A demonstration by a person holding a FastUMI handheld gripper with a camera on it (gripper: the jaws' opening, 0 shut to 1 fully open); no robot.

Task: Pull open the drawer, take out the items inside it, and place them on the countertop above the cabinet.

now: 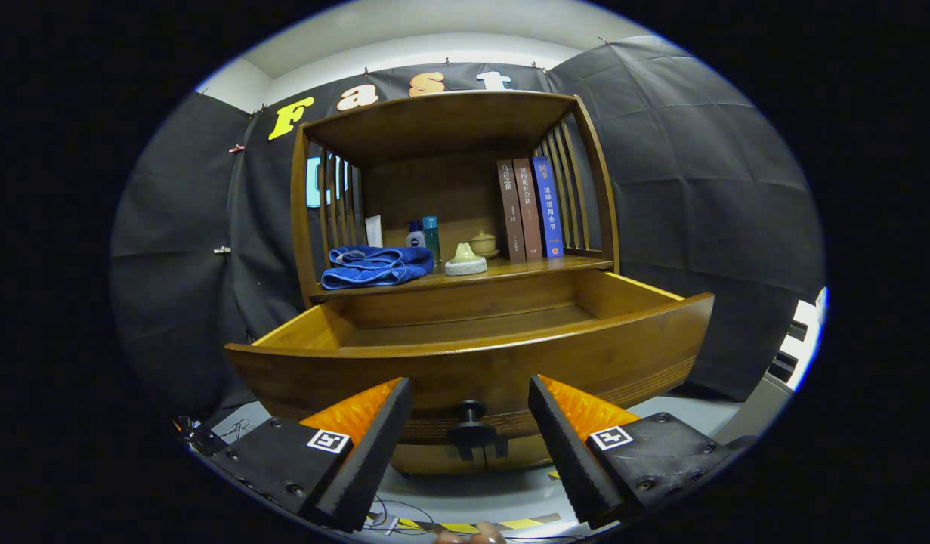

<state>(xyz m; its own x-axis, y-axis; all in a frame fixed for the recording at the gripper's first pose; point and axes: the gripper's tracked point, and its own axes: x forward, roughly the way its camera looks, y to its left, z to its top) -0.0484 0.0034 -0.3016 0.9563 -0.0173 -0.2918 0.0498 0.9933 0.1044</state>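
The cabinet (465, 249) stands against the booth's dark wall, and its drawer (472, 355) is pulled well out toward the camera, so the opening step looks done; the step in hand seems to be the taking out. What shows of the drawer's floor looks bare, though its front wall hides the nearest strip (something small could lie there, I cannot tell). The bench (510, 268) above the drawer, where the items belong, already carries a folded blue towel (376, 266) on its left, three books (530, 209) upright on its right, two small bottles (424, 236) and a white tube (374, 230) toward the back, a pale lidded pot (483, 243) and a pale green holder (465, 259) near the middle. The drawer's dark knob (471, 423) sits on its front, between the two fingers and just ahead of them. The tongs (471, 400) are apart, clamped on nothing. The next move, as I judge it, calls for lifting the tongs over the drawer's front edge to look down inside, and that raised front wall is what stands in the way. At the bottom, below the tongs, fingertips (472, 536) of a person's hand peep in.
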